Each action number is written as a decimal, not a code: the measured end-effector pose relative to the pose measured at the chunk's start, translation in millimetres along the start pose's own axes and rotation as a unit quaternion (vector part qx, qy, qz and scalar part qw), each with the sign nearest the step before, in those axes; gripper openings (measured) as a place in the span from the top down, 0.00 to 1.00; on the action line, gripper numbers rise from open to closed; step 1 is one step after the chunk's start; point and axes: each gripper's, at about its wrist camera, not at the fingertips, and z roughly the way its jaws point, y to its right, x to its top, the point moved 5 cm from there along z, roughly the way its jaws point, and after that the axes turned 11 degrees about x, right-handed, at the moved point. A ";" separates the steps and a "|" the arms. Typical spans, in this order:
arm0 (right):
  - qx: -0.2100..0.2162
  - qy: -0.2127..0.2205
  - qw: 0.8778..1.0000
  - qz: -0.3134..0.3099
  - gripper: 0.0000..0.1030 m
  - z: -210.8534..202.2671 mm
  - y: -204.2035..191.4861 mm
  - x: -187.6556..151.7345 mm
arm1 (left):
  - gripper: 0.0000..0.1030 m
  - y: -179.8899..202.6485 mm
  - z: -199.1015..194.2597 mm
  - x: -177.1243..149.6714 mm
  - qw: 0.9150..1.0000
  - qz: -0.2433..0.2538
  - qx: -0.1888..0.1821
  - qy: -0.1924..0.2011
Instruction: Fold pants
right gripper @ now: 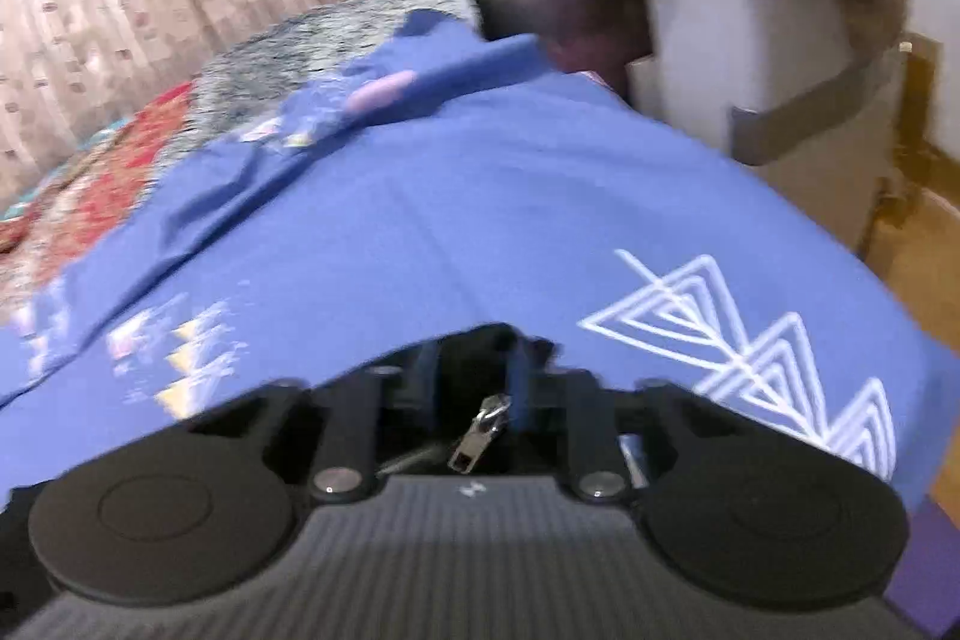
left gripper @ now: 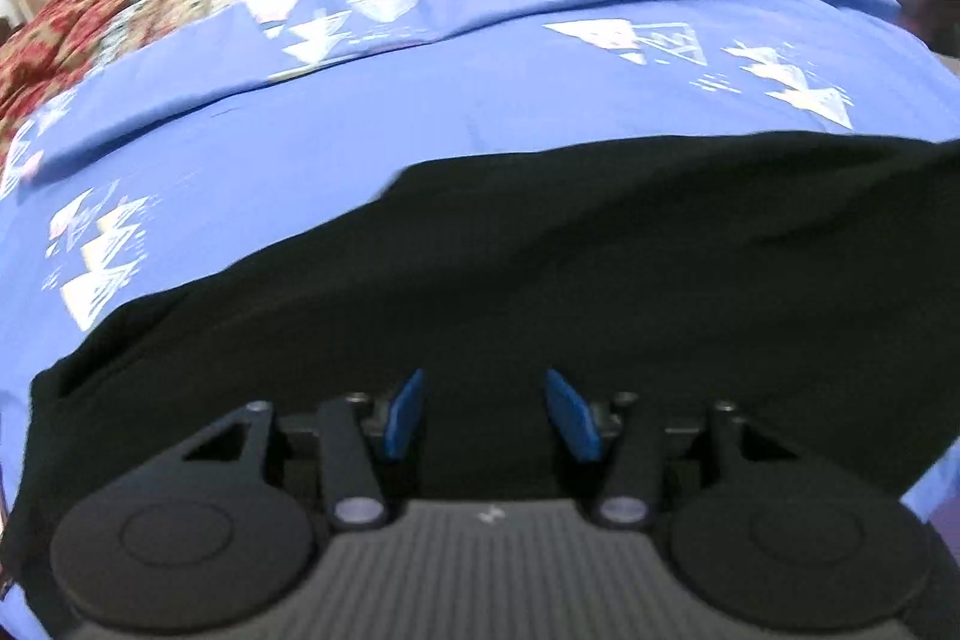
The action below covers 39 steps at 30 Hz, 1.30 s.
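Your right hand-held gripper [right gripper: 474, 370], nearly closed on the black fabric pants [left gripper: 540, 250] by the metal zipper pull [right gripper: 480, 430], could lose them over the blue patterned bedsheet [left gripper: 420, 100]; your left hand-held gripper [left gripper: 485, 400] gapes empty.

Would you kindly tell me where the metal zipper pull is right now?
In the right wrist view, the zipper pull hangs low at centre, on black pants fabric between the right gripper's fingers, above the blue bedsheet.
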 end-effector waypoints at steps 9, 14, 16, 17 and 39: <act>-0.058 -0.004 0.998 0.037 0.78 13.2 42.9 -25.5 | 0.49 44.5 16.9 0.6 0.997 0.070 0.038 0.002; -0.033 0.029 0.996 0.071 0.48 1.2 54.9 -17.9 | 0.44 43.7 16.2 3.1 0.997 0.064 0.043 -0.006; -0.004 0.068 0.992 0.105 0.47 -21.9 61.9 -17.6 | 0.44 40.6 10.6 7.4 0.998 0.050 0.029 -0.006; 0.005 0.085 0.990 0.113 0.47 -34.4 62.8 -19.8 | 0.44 39.9 8.1 9.2 0.999 0.045 0.023 -0.003; -0.032 0.142 0.972 0.184 0.89 -97.9 81.1 -64.9 | 0.38 118.2 54.4 104.8 0.997 0.057 0.051 0.024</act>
